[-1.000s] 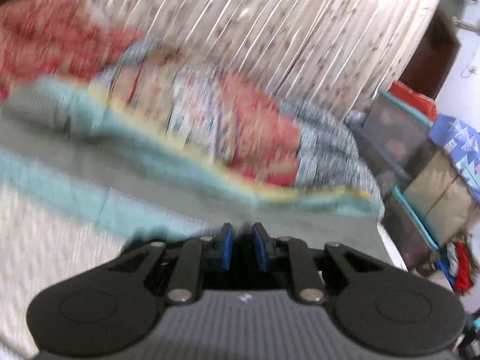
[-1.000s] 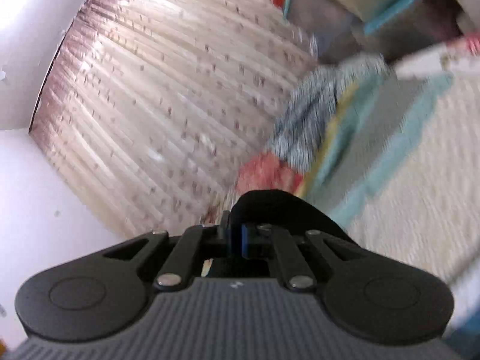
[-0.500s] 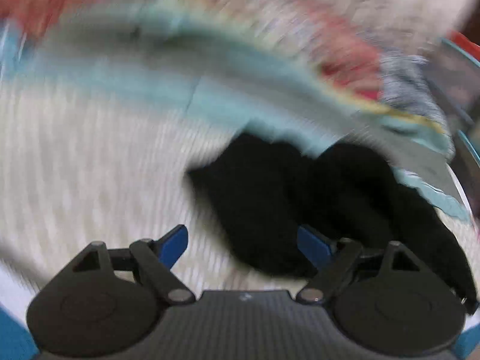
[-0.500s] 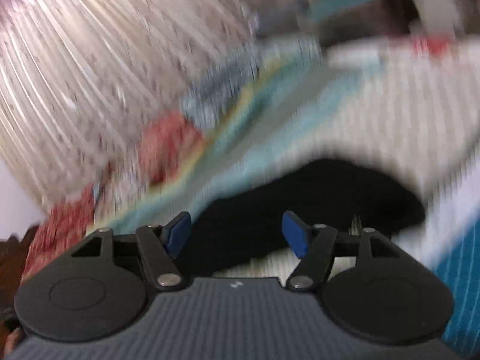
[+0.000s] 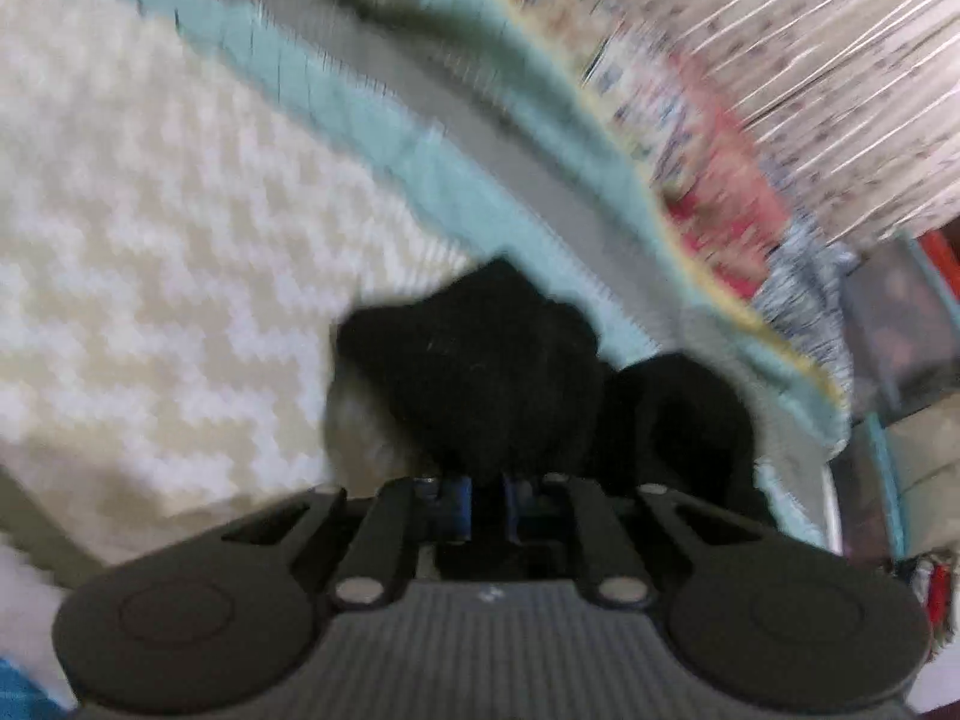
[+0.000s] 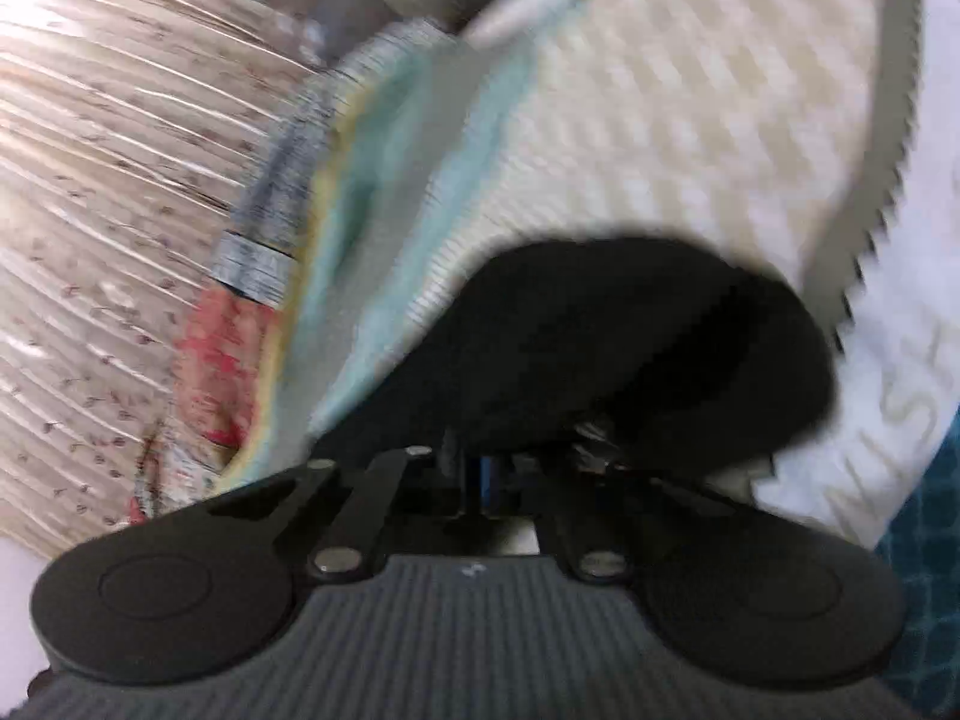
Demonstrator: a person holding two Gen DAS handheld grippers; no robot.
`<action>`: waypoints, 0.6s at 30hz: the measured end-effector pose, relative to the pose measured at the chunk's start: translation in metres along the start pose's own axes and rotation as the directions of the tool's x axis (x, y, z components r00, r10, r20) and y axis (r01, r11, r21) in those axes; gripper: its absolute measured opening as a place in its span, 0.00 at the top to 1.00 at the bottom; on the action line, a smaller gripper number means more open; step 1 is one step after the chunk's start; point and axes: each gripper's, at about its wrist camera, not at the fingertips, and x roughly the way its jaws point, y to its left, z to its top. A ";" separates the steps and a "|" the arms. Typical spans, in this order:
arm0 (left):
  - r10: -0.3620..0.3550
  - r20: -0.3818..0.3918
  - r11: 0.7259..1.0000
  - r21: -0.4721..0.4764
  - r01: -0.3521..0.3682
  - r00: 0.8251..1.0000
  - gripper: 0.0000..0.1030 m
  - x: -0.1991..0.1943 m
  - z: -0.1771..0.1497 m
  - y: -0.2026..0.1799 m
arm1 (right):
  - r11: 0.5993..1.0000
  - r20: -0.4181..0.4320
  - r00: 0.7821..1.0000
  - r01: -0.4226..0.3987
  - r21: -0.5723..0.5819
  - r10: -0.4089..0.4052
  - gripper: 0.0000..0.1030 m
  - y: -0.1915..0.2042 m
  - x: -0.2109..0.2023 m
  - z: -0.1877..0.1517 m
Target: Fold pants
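Left gripper (image 5: 486, 501) and right gripper (image 6: 489, 474), jaws each clamped on black pants (image 5: 480, 372), which bunch at 12 o'clock over the cream bedspread (image 5: 150, 228).

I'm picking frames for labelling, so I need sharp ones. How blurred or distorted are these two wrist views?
Left wrist view: motion blur smears the curtain and bedding, the black pants have soft edges, and fisheye bends the teal border. Right wrist view: similar smear on the curtain and the patterned blanket; the pants are a featureless dark mass, with only the hand-held gripper body fairly crisp.
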 end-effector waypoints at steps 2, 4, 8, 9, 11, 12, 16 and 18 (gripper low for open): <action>-0.053 0.039 0.999 -0.004 0.054 0.998 0.92 -0.032 0.006 0.009 | 0.994 0.064 0.997 -0.036 -0.107 0.043 0.94 0.023 -0.027 0.003; -0.075 0.085 0.997 -0.011 0.076 0.994 0.92 -0.072 0.008 0.022 | 0.979 0.109 0.988 -0.092 -0.184 0.113 0.94 0.045 -0.056 0.008; -0.083 0.179 0.994 -0.048 0.093 0.980 0.92 -0.142 0.008 0.052 | 0.937 0.174 0.957 -0.170 -0.306 0.231 0.94 0.087 -0.101 0.024; -0.074 0.193 0.994 -0.062 0.088 0.978 0.92 -0.153 0.008 0.059 | 0.925 0.172 0.953 -0.184 -0.332 0.251 0.94 0.098 -0.107 0.028; -0.039 0.200 0.995 -0.085 0.057 0.979 0.92 -0.166 0.004 0.071 | 0.908 0.145 0.965 -0.149 -0.391 0.221 0.94 0.121 -0.093 0.033; -0.020 0.196 0.996 -0.082 0.037 0.980 0.92 -0.171 0.000 0.077 | 0.899 0.125 0.975 -0.115 -0.424 0.184 0.93 0.132 -0.079 0.034; 0.093 0.132 0.991 -0.111 -0.079 0.987 0.92 -0.156 -0.014 0.089 | 0.857 -0.085 0.996 -0.016 -0.515 -0.032 0.50 0.133 0.020 0.028; 0.100 0.111 0.987 -0.134 -0.085 0.989 0.92 -0.161 -0.022 0.100 | 0.822 -0.091 0.977 0.112 -0.558 -0.195 0.49 0.114 0.052 0.016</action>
